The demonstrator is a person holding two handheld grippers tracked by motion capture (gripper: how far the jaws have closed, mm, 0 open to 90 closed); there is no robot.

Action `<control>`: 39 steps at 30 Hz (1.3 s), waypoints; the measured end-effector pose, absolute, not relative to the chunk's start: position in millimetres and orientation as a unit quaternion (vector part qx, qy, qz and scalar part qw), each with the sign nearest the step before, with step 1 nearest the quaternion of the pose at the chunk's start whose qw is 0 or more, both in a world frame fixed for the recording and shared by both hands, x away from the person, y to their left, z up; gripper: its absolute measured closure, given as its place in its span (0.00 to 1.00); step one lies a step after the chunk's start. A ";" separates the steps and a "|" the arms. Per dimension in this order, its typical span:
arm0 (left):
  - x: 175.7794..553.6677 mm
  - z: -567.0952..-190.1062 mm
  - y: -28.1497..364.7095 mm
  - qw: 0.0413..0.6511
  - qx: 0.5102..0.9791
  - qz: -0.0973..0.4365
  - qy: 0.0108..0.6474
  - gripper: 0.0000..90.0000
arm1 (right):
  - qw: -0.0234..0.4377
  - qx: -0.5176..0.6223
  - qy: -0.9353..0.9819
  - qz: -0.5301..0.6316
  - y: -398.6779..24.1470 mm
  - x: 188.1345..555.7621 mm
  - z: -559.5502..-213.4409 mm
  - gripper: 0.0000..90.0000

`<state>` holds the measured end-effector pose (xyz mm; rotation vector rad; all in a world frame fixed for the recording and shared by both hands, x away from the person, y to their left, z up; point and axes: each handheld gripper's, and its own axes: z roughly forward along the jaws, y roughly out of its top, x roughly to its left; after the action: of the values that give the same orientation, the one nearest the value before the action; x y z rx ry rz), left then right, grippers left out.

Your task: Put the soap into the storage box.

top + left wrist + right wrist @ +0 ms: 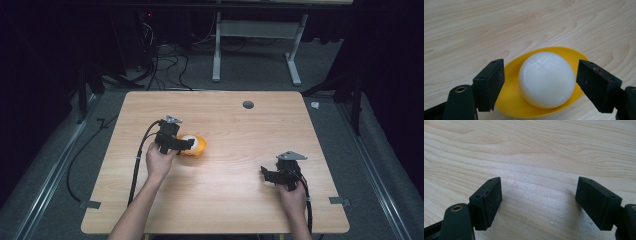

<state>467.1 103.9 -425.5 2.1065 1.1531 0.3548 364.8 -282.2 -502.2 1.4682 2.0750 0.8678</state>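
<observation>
Left gripper (540, 85) hovered over white ball (547, 79), jaws apart, gaps both sides. Ball sat in yellow dish (510, 100) on table (240, 200). Right gripper (539, 205) apart, empty. Risk: off-centre squeeze could squirt ball out or tip dish.

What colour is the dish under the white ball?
Yellow dish; clearest in the left gripper view, under the ball.

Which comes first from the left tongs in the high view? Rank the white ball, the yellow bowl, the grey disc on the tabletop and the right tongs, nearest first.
1. White ball, right at the left tongs.
2. Yellow bowl, under the ball, reaching a little further right.
3. Grey disc, toward the far edge.
4. Right tongs, near right.
</observation>
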 end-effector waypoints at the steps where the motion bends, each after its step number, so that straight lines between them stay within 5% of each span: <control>1: 466.8 -425.4 104.2 0.348 0.814 0.139 0.444 0.26 | 0.225 0.533 0.753 0.314 -282.3 364.8 -502.1 0.25; 39: 435.9 -430.6 132.9 0.374 0.792 0.156 0.456 0.25 | 0.227 0.532 0.754 0.313 -281.7 364.8 -502.2 0.25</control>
<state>435.9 132.9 -430.6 2.0280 1.1686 0.4002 364.8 -281.7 -502.2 1.4653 2.0767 0.8630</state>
